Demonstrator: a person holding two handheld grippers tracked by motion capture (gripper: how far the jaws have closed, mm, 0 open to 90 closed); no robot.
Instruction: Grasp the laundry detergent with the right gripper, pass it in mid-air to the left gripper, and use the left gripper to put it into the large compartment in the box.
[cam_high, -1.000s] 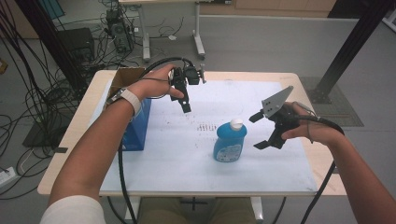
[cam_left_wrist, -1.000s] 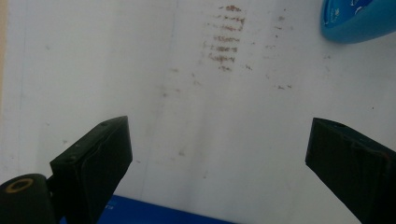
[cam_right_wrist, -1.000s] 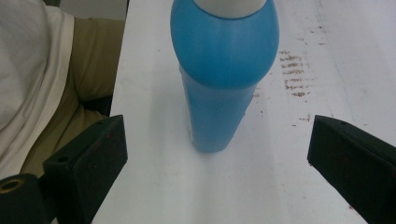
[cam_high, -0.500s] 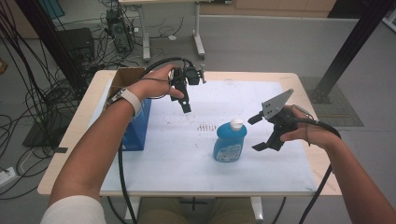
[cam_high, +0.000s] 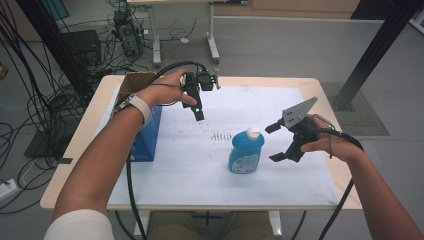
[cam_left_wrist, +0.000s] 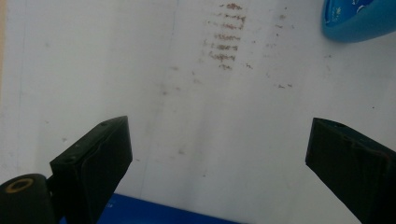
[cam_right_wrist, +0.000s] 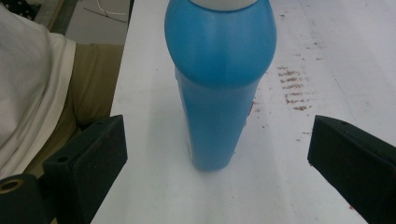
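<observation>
A blue bottle (cam_high: 246, 152) with a white cap stands upright on the white paper near the table's middle. My right gripper (cam_high: 275, 143) is open just right of it, one jaw above the other, a small gap from the bottle. In the right gripper view the bottle (cam_right_wrist: 219, 84) stands straight ahead between the wide-apart jaws of the right gripper (cam_right_wrist: 219, 137), untouched. My left gripper (cam_high: 198, 114) hangs above the paper at the back left and points down. In its own view the left gripper (cam_left_wrist: 217, 154) is open and holds nothing, with the bottle's base (cam_left_wrist: 359, 18) at top right.
A blue box (cam_high: 145, 137) stands at the left edge of the paper, under my left forearm, with an open cardboard box (cam_high: 135, 82) behind it. Brown stains (cam_high: 220, 136) mark the paper left of the bottle. The white paper (cam_high: 300, 190) covers most of the wooden table (cam_high: 75, 150).
</observation>
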